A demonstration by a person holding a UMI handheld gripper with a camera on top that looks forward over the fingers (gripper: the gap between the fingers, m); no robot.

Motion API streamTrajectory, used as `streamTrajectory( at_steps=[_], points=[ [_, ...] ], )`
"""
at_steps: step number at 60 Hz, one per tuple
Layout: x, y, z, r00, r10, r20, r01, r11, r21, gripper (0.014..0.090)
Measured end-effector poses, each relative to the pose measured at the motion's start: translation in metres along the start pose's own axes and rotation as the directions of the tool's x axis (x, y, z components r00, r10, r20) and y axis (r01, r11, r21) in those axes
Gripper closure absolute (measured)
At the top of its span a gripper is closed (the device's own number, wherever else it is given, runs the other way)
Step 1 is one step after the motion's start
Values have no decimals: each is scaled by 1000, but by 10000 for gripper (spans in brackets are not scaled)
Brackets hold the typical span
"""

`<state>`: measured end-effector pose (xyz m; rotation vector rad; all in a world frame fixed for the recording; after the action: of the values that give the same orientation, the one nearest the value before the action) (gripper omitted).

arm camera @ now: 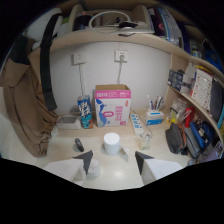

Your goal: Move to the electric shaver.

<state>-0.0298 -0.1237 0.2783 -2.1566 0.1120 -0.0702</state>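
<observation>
Now the tongs (114, 159) hang low over the table (60, 142), the two dark fingertips (85, 159) spread wide with nothing held between them. Just ahead of the gap stands a short white cylinder (111, 143), upright on the tabletop and clear of both tips. Off to the left of it, just beyond the left tip, lies the electric shaver (79, 145) — a small dark object resting on the table, apart from the cylinder and not touched by anything.

Further back, against the wall, a pink and white box (113, 105) stands upright, and a blue drink can (85, 111) stands just beside it on the left. Left of the can sits a low tray (68, 121). To the right of the box a white power strip (138, 125) runs forward along the table, and past it a small holder (155, 116) carries pens. A black pouch (175, 138) lies near the right end of the table, below slanted shelves (192, 97) crowded with small items too blurred to name.

A brown garment (22, 100) hangs down at the left side — a dark strap (48, 65) across it. On the wall above the box are two sockets (121, 55), with a cord running down from one.
</observation>
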Motion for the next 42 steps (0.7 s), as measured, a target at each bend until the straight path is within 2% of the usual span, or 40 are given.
streamTrajectory(
  at_steps=[21, 42],
  points=[
    [-17, 4, 3, 1000, -9, 14, 9, 1000, 11, 185],
    [-121, 26, 28, 990, -66, 129, 61, 997, 40, 179]
  ],
)
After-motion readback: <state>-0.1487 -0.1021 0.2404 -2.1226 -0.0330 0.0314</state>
